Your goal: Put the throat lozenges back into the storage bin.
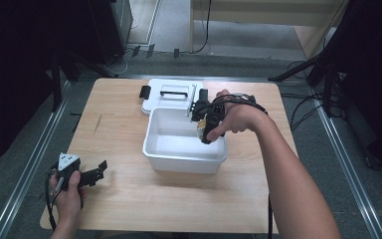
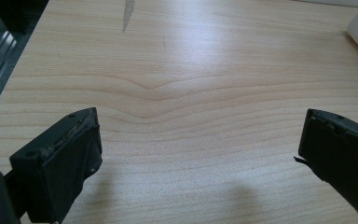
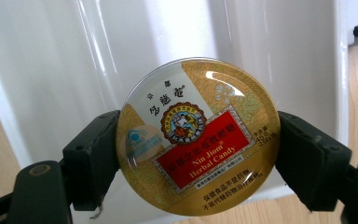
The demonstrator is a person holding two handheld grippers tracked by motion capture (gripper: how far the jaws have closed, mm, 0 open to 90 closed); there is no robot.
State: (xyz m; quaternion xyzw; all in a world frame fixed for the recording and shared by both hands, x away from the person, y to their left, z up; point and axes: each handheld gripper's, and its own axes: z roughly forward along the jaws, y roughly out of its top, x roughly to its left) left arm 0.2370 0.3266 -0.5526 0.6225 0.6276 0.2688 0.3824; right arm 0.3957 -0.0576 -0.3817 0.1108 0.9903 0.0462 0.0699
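My right gripper (image 3: 198,140) is shut on a round gold candy tin (image 3: 198,137) with a red label; its two black jaws press the tin's left and right rim. In the high view this gripper (image 1: 202,133) points down over the right inner side of the white plastic box (image 1: 154,150), with the tin (image 1: 199,131) just above the box's inside. The box's white wall (image 3: 65,60) lies behind the tin. My left gripper (image 1: 101,170) rests low over the wooden table (image 1: 129,199) at the front left, jaws wide apart (image 2: 200,140) with bare wood between them.
A white lid (image 1: 171,95) with a black handle and black clips lies flat behind the box. The table's front edge and left edge are near my left hand. Cables and dark stands line the floor around the table.
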